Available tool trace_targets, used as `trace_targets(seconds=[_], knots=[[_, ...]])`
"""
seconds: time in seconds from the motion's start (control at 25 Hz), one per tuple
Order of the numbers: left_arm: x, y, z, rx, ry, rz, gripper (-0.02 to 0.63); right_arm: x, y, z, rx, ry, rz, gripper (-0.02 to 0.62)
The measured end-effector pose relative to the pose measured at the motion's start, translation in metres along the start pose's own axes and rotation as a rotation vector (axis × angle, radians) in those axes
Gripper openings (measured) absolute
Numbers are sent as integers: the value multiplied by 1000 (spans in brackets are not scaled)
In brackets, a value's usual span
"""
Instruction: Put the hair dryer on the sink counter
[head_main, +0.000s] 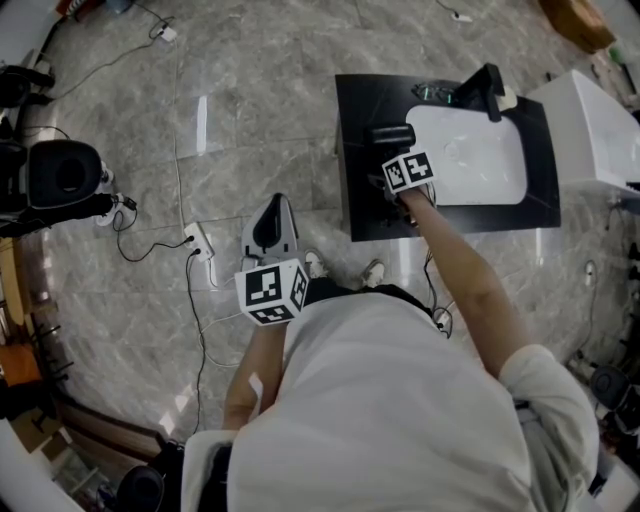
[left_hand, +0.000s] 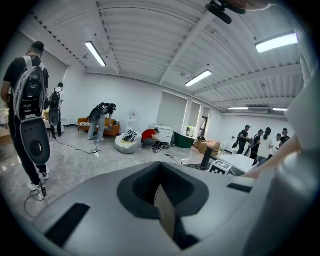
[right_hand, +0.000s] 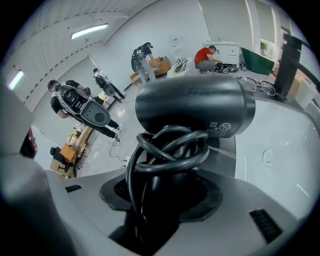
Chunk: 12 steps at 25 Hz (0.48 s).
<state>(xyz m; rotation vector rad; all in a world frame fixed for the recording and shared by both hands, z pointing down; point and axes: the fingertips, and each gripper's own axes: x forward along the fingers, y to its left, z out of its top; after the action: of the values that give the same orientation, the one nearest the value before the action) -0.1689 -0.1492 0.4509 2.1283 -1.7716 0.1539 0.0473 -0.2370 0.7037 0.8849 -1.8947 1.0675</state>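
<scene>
1. The left gripper (head_main: 272, 205), a grey two-jaw tool with a marker cube, is held close to the body on a bent forearm. It is aimed out over the marble floor (head_main: 250, 110), a little below level. Its jaws are closed together with nothing between them.
2. The release step is judged to be in hand. The black plastic hair dryer (head_main: 393, 133) is seen lying on the glossy black sink counter (head_main: 355, 200), just beside the white basin (head_main: 470, 160).
3. The right gripper (head_main: 396, 153) is reached forward on an outstretched arm and pitched steeply down. Its jaws stand parted round the cord-wrapped handle and appear released rather than clenched.
4. Next, a straight withdrawal is called for, so that the looped cord is not snagged.
</scene>
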Motion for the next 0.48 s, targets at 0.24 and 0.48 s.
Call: trace_targets(seconds=[0.24,0.48], knots=[[-1,3,0,2,-2,3,2,1,0,1,-1,7,-4,230],[-3,4,0,2,-7,5,2,2,0,1,8,6,4,243]])
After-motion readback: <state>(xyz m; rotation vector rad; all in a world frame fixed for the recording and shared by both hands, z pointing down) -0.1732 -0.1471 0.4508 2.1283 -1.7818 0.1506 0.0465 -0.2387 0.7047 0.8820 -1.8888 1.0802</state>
